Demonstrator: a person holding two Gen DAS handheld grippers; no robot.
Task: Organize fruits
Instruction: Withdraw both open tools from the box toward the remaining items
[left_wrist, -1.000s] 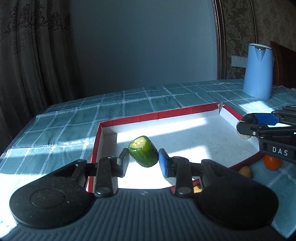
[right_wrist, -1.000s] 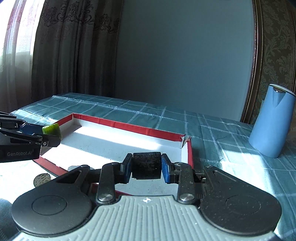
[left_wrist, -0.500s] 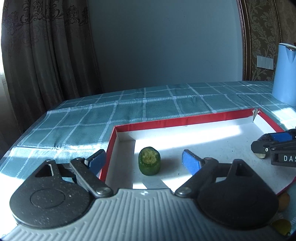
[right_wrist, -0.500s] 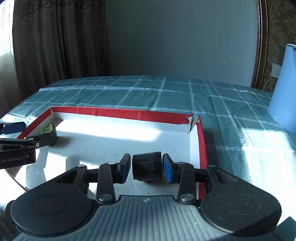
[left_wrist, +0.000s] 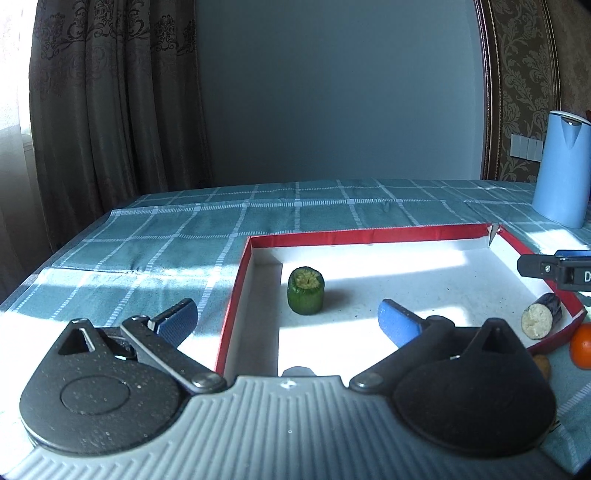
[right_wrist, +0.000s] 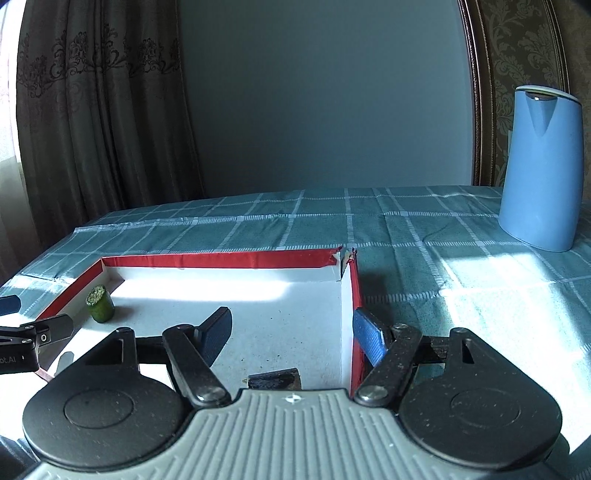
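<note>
**Operator:** My left claw (left_wrist: 286, 319) stands at its widest with nothing between the pads. It straddles the near-left wall of the red-edged tray (left_wrist: 369, 233). The green cucumber piece (left_wrist: 306, 290) stands upright on its cut end in the tray's left part, just beyond the claw and untouched.

**Partner:** And over on the right?

**Operator:** My right claw (right_wrist: 291, 330) is opening, its jaws either side of the tray's right wall. The dark eggplant piece (right_wrist: 274, 380) lies on the tray floor near its right wall, below the pads and free of them. I judge both were set apart so they have room. An orange (left_wrist: 581, 345) waits on the bench (left_wrist: 147, 258) outside the tray's right edge, probably next.
</note>
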